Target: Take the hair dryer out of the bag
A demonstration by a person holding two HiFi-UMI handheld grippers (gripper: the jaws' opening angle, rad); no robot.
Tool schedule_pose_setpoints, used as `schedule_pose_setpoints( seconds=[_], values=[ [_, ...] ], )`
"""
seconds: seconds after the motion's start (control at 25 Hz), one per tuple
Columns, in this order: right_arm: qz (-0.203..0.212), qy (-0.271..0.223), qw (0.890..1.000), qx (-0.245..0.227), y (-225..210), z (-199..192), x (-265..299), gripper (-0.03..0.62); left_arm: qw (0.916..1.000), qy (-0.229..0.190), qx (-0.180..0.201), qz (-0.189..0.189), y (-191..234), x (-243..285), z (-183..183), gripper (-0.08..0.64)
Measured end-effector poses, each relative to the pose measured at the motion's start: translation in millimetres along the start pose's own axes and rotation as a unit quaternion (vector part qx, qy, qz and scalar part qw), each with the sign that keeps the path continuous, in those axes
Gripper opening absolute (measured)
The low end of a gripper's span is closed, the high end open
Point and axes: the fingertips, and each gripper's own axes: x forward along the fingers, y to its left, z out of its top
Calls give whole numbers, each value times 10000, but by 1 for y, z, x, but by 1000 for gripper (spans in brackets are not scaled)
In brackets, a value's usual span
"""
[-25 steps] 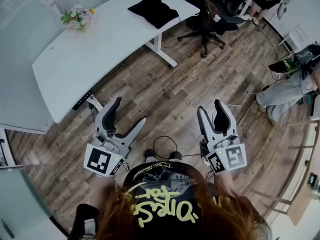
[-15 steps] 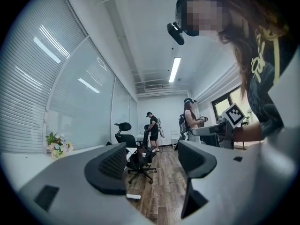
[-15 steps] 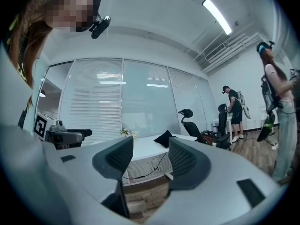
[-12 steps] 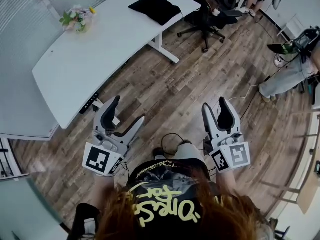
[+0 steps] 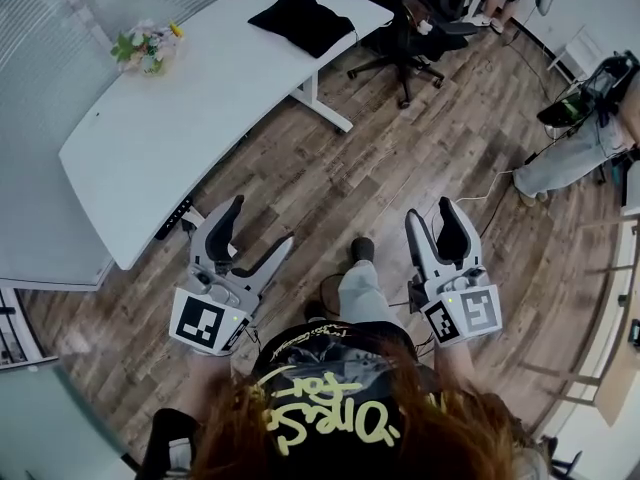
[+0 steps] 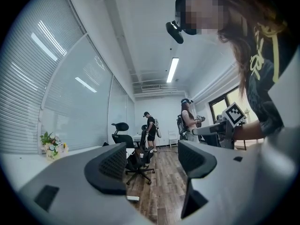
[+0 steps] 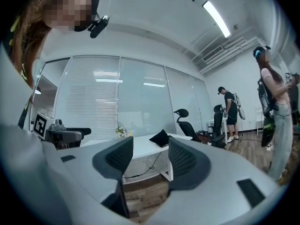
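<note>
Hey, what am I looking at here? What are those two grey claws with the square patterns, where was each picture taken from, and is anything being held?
There is no robot: a person holds a two-jaw gripper in each hand, the left gripper and the right gripper. The patterned cubes are part of them. The top-down picture comes from a camera on the person's head; the other two come from cameras riding on each gripper, looking along its jaws. Both pairs of jaws stand apart with nothing between them, so nothing is held. Ahead stands a white table with a black bag and a bunch of flowers on it. No hair dryer shows.
</note>
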Motion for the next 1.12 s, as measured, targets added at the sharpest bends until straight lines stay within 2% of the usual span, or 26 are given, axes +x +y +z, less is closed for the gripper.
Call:
schedule_pose_setpoints(
  seconds=[0.4, 1.12],
  values=[
    [195, 51, 9998, 82, -29, -8, 49, 219, 9997, 78, 45, 210, 21, 40, -9, 337],
    [501, 46, 9987, 124, -121, 12, 158, 219, 9984, 146, 155, 532, 69, 164, 1, 331]
  ],
)
